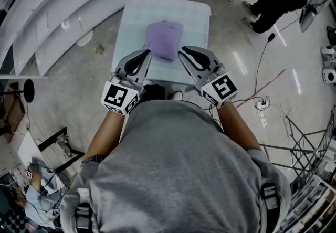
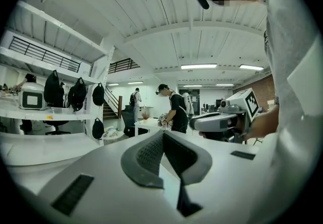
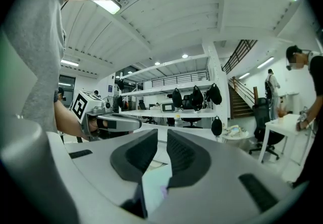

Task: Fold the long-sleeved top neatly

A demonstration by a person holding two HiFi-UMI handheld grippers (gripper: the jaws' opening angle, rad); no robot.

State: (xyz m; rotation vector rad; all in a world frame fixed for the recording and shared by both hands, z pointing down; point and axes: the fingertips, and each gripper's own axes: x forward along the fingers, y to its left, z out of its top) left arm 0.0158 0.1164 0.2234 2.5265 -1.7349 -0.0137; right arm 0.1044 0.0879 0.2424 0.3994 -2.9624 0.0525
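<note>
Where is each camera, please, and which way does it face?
Head view: head-mounted, steeply down at the folded purple cloth top on the pale table; torso, forearms, left tongs, right tongs.
Left gripper view: on left tongs, level across the room; own shut jaws.
Right gripper view: on right tongs, likewise; slightly parted jaws.
Shared: each gripper view shows the other tongs.

This is an open lab hall, its polished grey concrete floor [image 1: 68, 95] trailing thin black cables [image 1: 261, 66]. Long white curved shelves [image 2: 65, 115] hold black backpacks [image 2: 53, 88] beneath ceiling strip lights [image 2: 198, 66].
</note>
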